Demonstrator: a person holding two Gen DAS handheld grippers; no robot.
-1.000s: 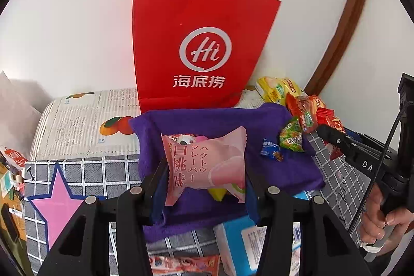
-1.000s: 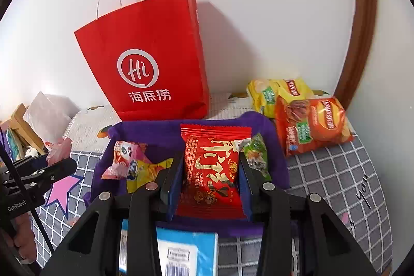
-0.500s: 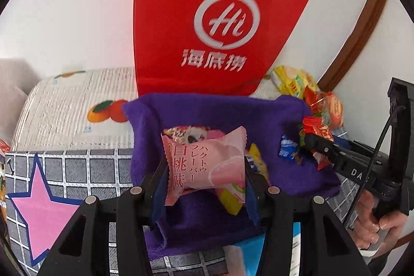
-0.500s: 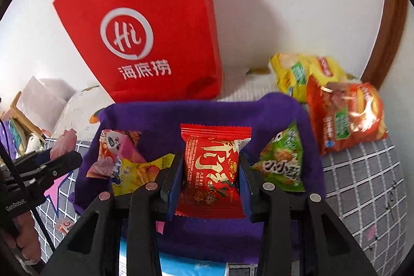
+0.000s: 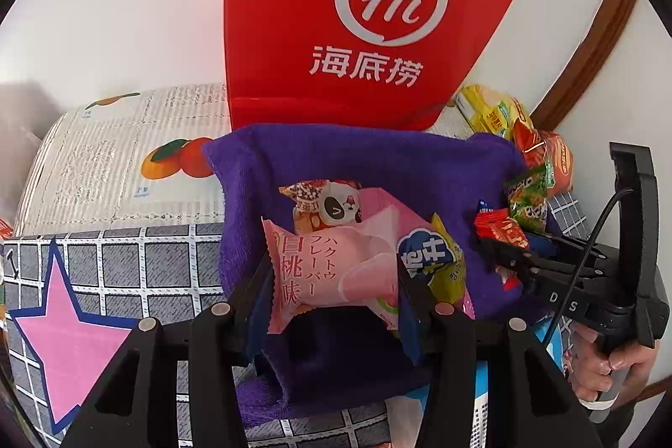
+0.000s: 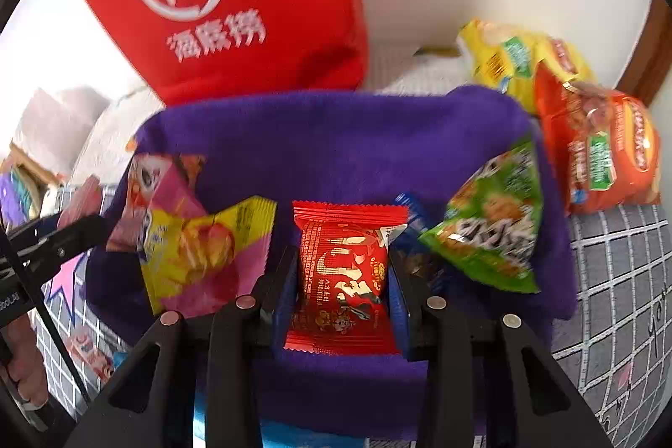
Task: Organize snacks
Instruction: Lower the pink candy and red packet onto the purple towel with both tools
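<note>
Both grippers have come closer to the purple cloth bin (image 6: 336, 145) than half a second ago, so the red paper bag (image 5: 369, 15) behind it now runs off the top of both views. The left gripper (image 5: 336, 280) has its jaws clamped on the pink peach-flavour packet (image 5: 332, 271), held over the bin's near left part, where a panda-print packet (image 5: 332, 204) and a yellow and pink packet (image 6: 206, 250) lie. The right gripper (image 6: 342, 280) has its jaws clamped on the red snack packet (image 6: 344, 280), held over the bin's near middle, just beside a green snack packet (image 6: 491, 234) that leans on the bin's right wall. The left view alone shows the pink star (image 5: 71, 339) on the checked worktop (image 5: 138, 263), the orange-print sheet (image 5: 126, 162) toward the far edge, and the right gripper from the side with a hand on its handle. The right view alone shows in full the yellow (image 6: 516, 57) and orange (image 6: 605, 150) chip bags at the worktop's far right corner, outside the bin; it is motion-blurred.
</note>
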